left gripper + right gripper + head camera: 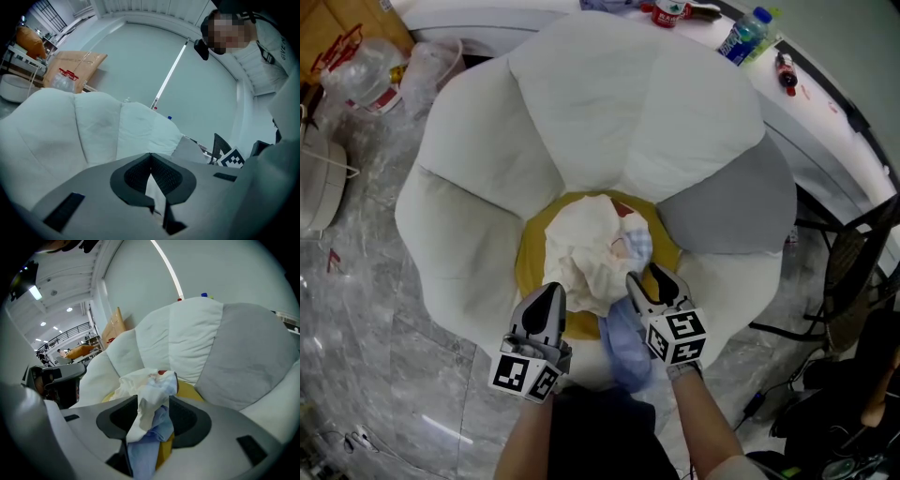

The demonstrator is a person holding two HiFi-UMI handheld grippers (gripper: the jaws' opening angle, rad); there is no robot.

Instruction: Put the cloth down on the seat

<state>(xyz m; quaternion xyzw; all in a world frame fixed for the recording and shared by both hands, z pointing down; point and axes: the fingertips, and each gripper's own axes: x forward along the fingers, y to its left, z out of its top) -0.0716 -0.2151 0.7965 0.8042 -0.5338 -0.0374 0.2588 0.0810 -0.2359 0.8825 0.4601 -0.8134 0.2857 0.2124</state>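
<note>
A crumpled white and pale blue cloth (591,248) lies on the yellow seat (530,267) in the middle of a white, petal-shaped beanbag chair (581,103). Its blue end hangs over the front edge. My right gripper (649,279) is at the cloth's right front edge and stands open. In the right gripper view the cloth (147,385) rises loosely between the right gripper's (153,401) jaws, with gaps to both pads. My left gripper (551,291) is at the cloth's left front edge, its jaws together. In the left gripper view the left gripper (151,157) points at the chair's back petals.
A grey petal (731,206) forms the chair's right side. A white counter (825,112) behind holds a bottle (742,36) and a red can (670,11). A black chair (853,272) stands to the right, plastic-wrapped items (366,66) to the left.
</note>
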